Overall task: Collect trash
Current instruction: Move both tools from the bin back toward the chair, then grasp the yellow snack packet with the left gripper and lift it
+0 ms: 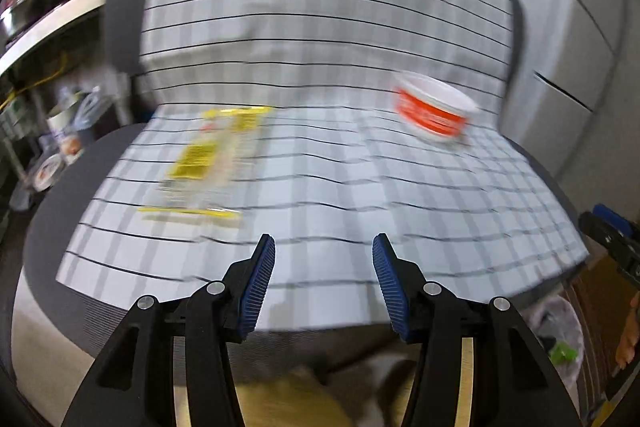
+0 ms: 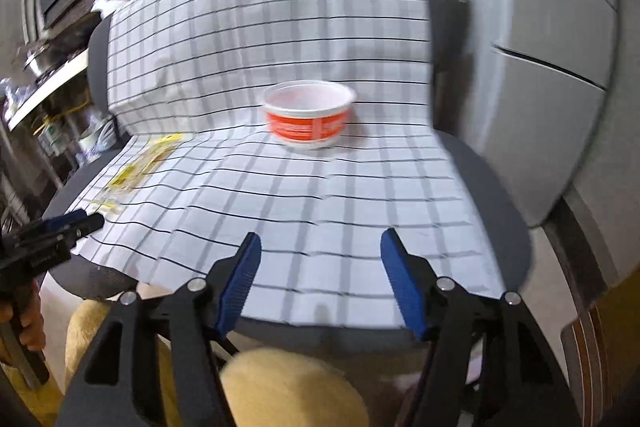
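Surface: grey chair (image 2: 472,163) draped with a white checked cloth (image 2: 304,195) over seat and backrest.
Bowl: empty orange-and-white paper bowl (image 2: 309,115) stood upright on the cloth, right of centre, near the backrest fold.
Wrapper: yellow-and-clear plastic wrapper (image 1: 208,163) lay flat on the cloth's left side, well apart from the bowl; blurred, print unreadable.
Left gripper (image 1: 323,279): fingers spread, nothing between them, over the cloth's front edge near the wrapper.
Right gripper (image 2: 320,275): fingers spread, empty, aimed toward the bowl.
Bin: probably a lined trash bin (image 1: 560,339) beside the chair, low right in the left view.
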`<state>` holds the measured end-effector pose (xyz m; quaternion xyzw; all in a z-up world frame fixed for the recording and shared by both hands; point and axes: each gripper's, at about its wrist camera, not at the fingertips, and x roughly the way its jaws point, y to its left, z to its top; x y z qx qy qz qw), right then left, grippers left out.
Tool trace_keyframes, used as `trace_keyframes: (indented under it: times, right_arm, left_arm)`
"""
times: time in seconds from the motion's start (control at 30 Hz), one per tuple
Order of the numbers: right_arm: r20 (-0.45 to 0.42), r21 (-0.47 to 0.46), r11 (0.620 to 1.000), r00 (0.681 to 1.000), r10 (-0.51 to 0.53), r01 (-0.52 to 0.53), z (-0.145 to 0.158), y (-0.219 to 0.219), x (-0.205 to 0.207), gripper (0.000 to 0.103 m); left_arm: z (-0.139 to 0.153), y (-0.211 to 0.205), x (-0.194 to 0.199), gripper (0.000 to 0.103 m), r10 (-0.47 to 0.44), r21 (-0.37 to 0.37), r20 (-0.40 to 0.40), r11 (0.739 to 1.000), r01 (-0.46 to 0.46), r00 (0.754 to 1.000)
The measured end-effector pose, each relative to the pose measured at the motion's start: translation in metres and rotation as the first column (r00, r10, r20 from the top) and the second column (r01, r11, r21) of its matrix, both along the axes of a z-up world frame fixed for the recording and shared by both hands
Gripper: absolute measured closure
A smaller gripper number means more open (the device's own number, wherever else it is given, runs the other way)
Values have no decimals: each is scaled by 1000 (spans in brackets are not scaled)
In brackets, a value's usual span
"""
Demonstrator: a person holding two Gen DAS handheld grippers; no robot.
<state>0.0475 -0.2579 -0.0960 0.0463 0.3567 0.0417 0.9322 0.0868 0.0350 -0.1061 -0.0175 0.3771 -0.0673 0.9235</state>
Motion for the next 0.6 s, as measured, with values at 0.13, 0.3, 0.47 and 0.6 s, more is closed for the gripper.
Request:
trace_keyframes:
  times: [0.13,0.3,0.47,0.6]
  right_arm:
    - [5,-21,998,999,52,-52,-1,27,22,42]
    - [-4,-21,998,998,63,-63,-4,46,43,42]
    - [-17,-20,997,997,75,-76,-8,54,58,42]
    - [-25,-16,997,997,75,-76,-10,53,66,42]
  left_arm:
    - [-3,42,20,38,75,10,3,997,-75,997]
    - [-13,65,49,32,95,62,-24,994,-93,995]
    - [-27,50,77,38,35,97,-54,995,-29,998]
    - [-43,35,100,44,20,142,-85,990,-8,996]
